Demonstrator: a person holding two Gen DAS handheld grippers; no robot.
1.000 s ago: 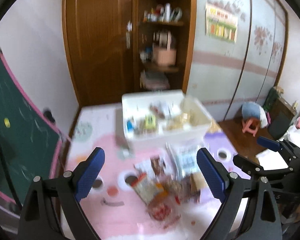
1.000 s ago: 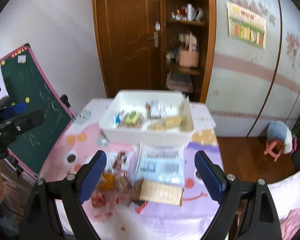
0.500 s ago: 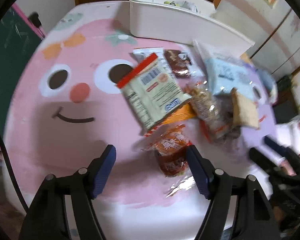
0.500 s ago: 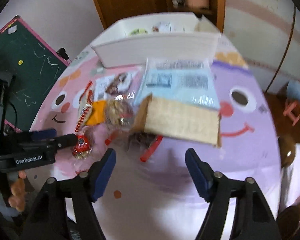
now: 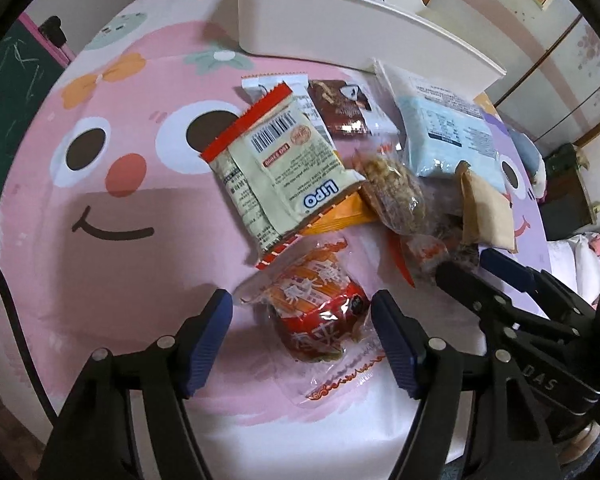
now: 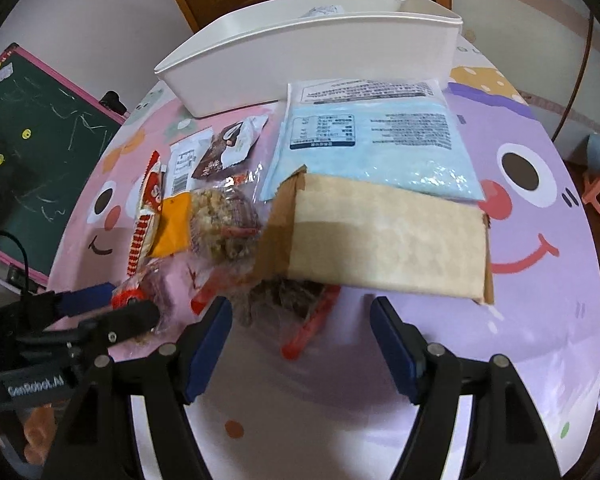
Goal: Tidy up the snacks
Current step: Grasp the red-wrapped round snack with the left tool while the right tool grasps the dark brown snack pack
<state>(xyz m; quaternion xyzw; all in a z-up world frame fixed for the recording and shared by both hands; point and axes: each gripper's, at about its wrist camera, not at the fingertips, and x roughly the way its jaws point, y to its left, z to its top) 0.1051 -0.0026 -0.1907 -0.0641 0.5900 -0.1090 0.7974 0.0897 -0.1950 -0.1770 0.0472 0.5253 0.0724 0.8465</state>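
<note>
A pile of snacks lies on the pink and purple table [image 5: 112,264]. My left gripper [image 5: 302,314] is open, its fingers on either side of a red snack packet [image 5: 320,312]. Beyond lie a cream Lipo packet [image 5: 280,172], a brown chocolate packet [image 5: 342,110], an oat cake [image 5: 396,196] and a light blue bag [image 5: 446,136]. My right gripper [image 6: 300,322] is open, low over the table, just before a dark wrapped snack [image 6: 284,300] under a brown paper packet [image 6: 384,244]. The white bin [image 6: 312,52] stands behind the pile.
A green chalkboard [image 6: 32,152] stands at the table's left. A wooden door and shelf are behind the bin. The right gripper shows at the right of the left wrist view [image 5: 500,280]; the left gripper shows at the left of the right wrist view [image 6: 100,304].
Both grippers have dropped from high above the table down to the snack pile. The left one now straddles the red packet; the right one has come close to the brown packet.
</note>
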